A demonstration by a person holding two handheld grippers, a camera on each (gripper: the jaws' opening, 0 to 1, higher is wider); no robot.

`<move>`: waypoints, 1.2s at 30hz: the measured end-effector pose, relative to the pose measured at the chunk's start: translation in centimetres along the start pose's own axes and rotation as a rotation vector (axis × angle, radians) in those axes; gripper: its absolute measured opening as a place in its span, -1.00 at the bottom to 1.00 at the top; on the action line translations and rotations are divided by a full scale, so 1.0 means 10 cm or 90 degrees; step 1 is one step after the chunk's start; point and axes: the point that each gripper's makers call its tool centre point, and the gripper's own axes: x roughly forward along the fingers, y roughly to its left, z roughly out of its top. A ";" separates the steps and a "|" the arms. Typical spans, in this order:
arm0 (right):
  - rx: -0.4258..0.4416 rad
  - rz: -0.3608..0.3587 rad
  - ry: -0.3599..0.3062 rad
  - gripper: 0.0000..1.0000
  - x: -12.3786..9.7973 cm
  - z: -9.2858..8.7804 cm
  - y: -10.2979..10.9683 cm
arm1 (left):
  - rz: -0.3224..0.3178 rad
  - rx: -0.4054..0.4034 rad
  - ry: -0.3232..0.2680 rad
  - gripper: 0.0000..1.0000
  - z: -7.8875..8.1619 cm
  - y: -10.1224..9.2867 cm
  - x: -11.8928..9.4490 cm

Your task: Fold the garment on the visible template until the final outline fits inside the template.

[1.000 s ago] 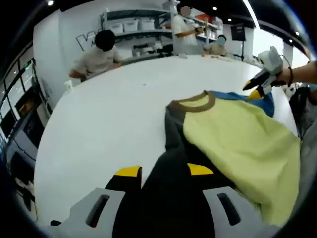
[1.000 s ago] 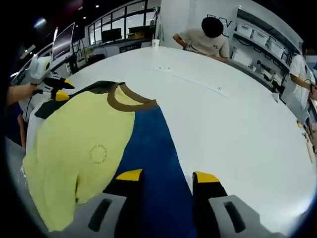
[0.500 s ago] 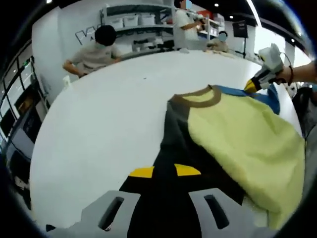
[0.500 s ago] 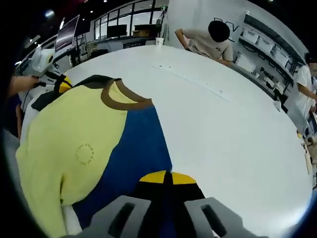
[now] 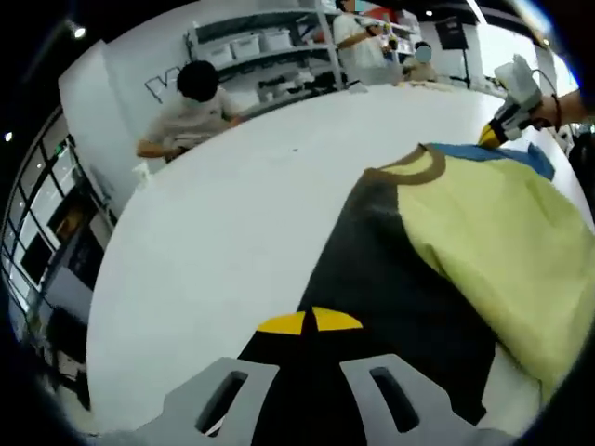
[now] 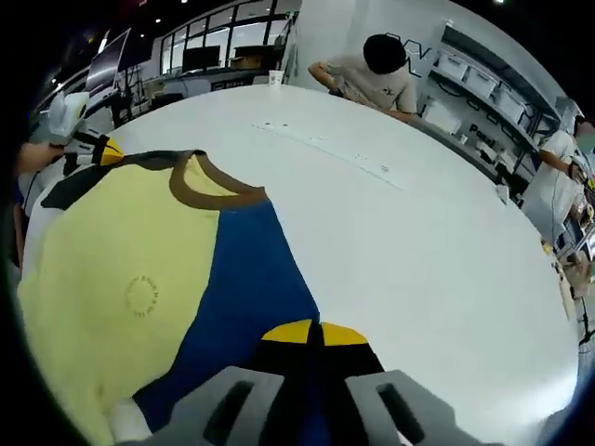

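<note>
Both grippers were clamped on the shirt [image 6: 130, 279]: the left gripper [image 5: 310, 322] pinched the dark sleeve [image 5: 390, 279], the right gripper [image 6: 314, 332] the blue sleeve [image 6: 251, 288], body stretched between.

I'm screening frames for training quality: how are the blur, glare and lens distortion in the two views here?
Left gripper view: the fisheye bows the white table, motion softness blurs the garment and the left gripper. Right gripper view: sharper, the small round print on the yellow panel is visible; ceiling lights give mild sheen on the tabletop, and the right gripper casts little shadow.
</note>
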 end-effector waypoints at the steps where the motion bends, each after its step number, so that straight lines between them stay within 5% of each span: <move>1: -0.002 -0.001 0.000 -1.00 0.02 0.01 -0.02 | 0.003 0.008 -0.001 -0.92 0.02 0.02 0.02; 12: -0.022 -0.037 -0.022 -1.00 0.21 0.26 -0.23 | 0.033 0.034 0.011 -0.92 0.08 0.22 0.12; 15: -0.039 -0.050 -0.067 -1.00 0.12 0.38 -0.20 | -0.011 0.014 -0.009 -0.92 0.06 0.05 0.08; 18: -0.013 -0.015 -0.095 -1.00 0.03 0.44 -0.15 | -0.033 0.045 -0.021 -0.92 0.02 -0.10 -0.03; 22: 0.047 0.012 -0.088 -0.69 -0.11 0.35 -0.10 | -0.055 0.009 -0.049 -0.78 0.03 -0.25 -0.22; 29: 0.128 0.043 -0.041 -0.60 -0.40 -0.03 0.20 | -0.052 -0.015 -0.056 -0.72 -0.03 -0.38 -0.39; 35: 0.135 0.029 0.025 -0.60 -0.40 -0.38 0.25 | -0.055 0.003 -0.030 -0.76 -0.15 -0.44 -0.38; 36: 0.160 0.027 -0.023 -0.63 -0.39 -0.26 0.24 | -0.055 0.001 -0.027 -0.79 -0.17 -0.44 -0.37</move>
